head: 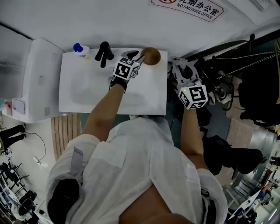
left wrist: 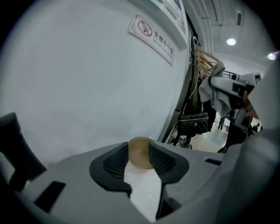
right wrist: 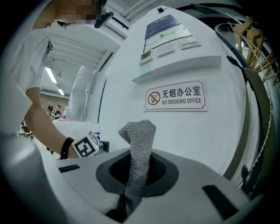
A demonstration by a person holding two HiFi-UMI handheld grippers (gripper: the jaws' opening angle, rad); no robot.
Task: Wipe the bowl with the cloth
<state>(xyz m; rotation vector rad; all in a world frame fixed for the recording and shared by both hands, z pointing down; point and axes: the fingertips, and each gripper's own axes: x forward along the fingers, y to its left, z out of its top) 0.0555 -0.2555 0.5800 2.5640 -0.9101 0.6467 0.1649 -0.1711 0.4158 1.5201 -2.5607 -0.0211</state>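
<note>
A brown wooden bowl [head: 152,55] stands at the far right corner of the white sink top [head: 148,94], against the wall. My left gripper [head: 138,57] reaches over the sink to it and is open. In the left gripper view the bowl [left wrist: 139,152] shows just beyond and between the parted dark fingers [left wrist: 114,162], which do not press on it. My right gripper [head: 181,72] hangs to the right of the sink, shut on a grey knitted cloth [right wrist: 138,151] that stands up from between its jaws. The cloth [left wrist: 218,92] also shows at the right of the left gripper view.
A black tap [head: 104,53] and a blue-capped bottle [head: 79,48] stand at the back of the basin [head: 83,89]. A no-smoking sign [head: 192,7] hangs on the white wall. Dark bags, hangers and gear [head: 245,87] crowd the floor right of the sink.
</note>
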